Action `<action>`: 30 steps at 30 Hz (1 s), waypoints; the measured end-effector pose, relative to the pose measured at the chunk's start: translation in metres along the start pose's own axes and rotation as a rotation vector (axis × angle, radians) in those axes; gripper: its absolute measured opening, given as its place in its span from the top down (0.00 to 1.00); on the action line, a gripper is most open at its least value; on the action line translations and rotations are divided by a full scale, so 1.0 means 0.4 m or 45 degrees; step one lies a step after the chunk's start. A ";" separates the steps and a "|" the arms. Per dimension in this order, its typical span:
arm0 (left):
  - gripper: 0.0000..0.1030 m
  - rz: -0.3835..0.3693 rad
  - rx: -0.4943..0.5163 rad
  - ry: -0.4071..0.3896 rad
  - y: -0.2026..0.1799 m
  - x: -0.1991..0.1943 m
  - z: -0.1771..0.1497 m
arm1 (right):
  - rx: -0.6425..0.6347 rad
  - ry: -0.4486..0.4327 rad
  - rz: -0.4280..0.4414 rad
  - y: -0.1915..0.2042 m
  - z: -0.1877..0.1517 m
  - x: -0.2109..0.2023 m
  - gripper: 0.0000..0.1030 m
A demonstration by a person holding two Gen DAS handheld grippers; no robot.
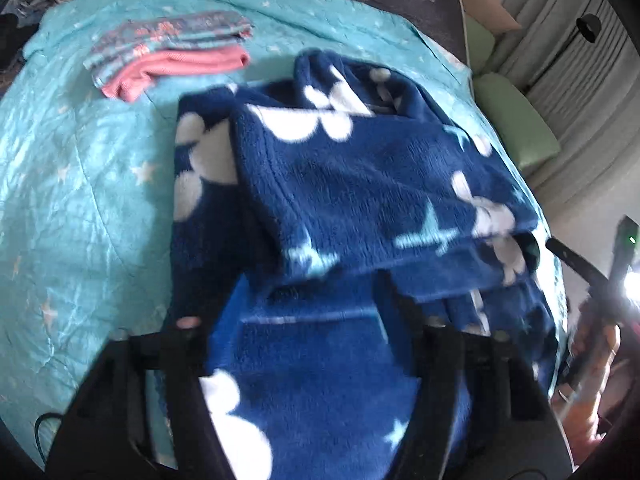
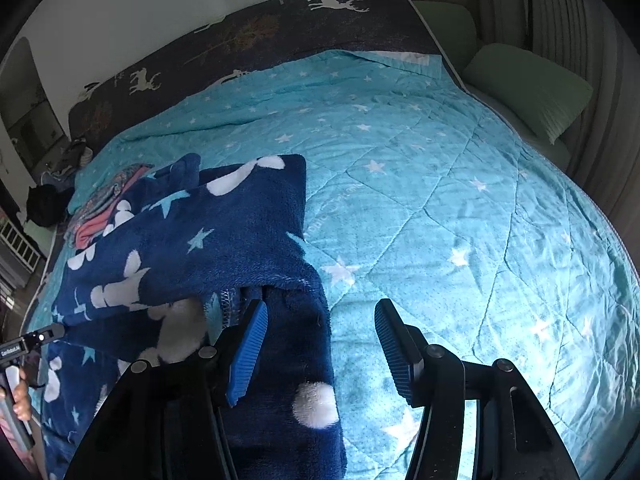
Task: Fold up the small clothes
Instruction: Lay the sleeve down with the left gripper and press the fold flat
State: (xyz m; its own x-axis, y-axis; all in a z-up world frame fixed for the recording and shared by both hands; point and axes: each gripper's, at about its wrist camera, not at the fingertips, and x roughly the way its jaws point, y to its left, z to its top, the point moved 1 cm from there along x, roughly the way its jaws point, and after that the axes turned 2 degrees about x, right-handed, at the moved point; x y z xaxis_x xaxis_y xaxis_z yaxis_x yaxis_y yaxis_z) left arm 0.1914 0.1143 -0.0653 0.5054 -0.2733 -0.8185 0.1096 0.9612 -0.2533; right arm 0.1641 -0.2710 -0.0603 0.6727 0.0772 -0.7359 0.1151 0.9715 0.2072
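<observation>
Looking along your left gripper (image 1: 320, 300), you see the navy fleece garment (image 1: 352, 184) filling the space between the two black fingers (image 1: 404, 308). The picture is blurred there and the fabric hides the pads, so you cannot tell whether they press on the cloth or merely stand around it.

Your right gripper (image 2: 320, 344) stands with its jaws apart. The blue ribbed pads (image 2: 250, 352) show clearly on both sides, with a wide gap between them. The near edge of the garment (image 2: 192, 248) hangs into that gap beside the left pad, while the right pad is clear of it, over the quilt. Nothing is pinched there.

The garment lies on the turquoise star-printed quilt (image 2: 460, 208), towards its left side in the right wrist view. It is dark blue plush with white blobs and pale blue stars. An upper layer is folded over a lower one, and its stitched hem shows just beyond the right gripper's left pad.

Beyond the garment, in the left wrist view, a small stack of folded clothes (image 1: 172, 50) rests on the quilt, a patterned piece on top and a pink one beneath, near the garment but not touching it.

A dark blanket with white deer (image 2: 256, 36) covers the far end of the bed, and a pale green pillow (image 2: 528, 88) lies off the quilt's right edge.

At the lower left of the right wrist view, your hand (image 2: 22, 398) grips the handle of the other tool.
</observation>
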 end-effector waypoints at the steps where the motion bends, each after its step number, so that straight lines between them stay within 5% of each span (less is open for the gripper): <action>1: 0.88 0.010 -0.006 -0.012 0.001 -0.004 0.004 | -0.004 0.008 0.009 0.005 -0.002 0.001 0.44; 6: 0.89 -0.052 -0.047 -0.157 0.016 -0.086 0.024 | -0.010 0.015 0.105 0.034 -0.014 -0.017 0.44; 12: 0.89 -0.111 -0.076 -0.160 0.020 -0.096 0.034 | -0.144 0.103 0.139 0.127 -0.024 0.046 0.44; 16: 0.89 -0.125 -0.098 -0.176 0.011 -0.093 0.045 | -0.105 0.114 -0.117 0.147 0.001 0.124 0.44; 19: 0.89 -0.112 -0.111 -0.199 0.012 -0.103 0.060 | 0.133 0.080 -0.227 0.099 0.031 0.127 0.45; 21: 0.89 -0.071 -0.109 -0.204 0.019 -0.100 0.064 | 0.218 0.021 -0.268 0.063 0.041 0.103 0.31; 23: 0.89 -0.080 -0.130 -0.192 0.033 -0.092 0.062 | 0.266 0.019 -0.253 0.030 0.035 0.094 0.22; 30: 0.88 -0.066 -0.069 -0.136 0.038 -0.070 0.014 | 0.462 0.234 0.003 -0.099 -0.019 0.128 0.20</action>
State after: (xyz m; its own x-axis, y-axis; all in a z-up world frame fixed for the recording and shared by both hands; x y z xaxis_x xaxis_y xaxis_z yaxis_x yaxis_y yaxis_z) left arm 0.1838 0.1369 -0.0433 0.5889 -0.3143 -0.7446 0.0933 0.9416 -0.3237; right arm 0.1884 -0.3038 -0.1113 0.5353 0.1502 -0.8312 0.3862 0.8316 0.3990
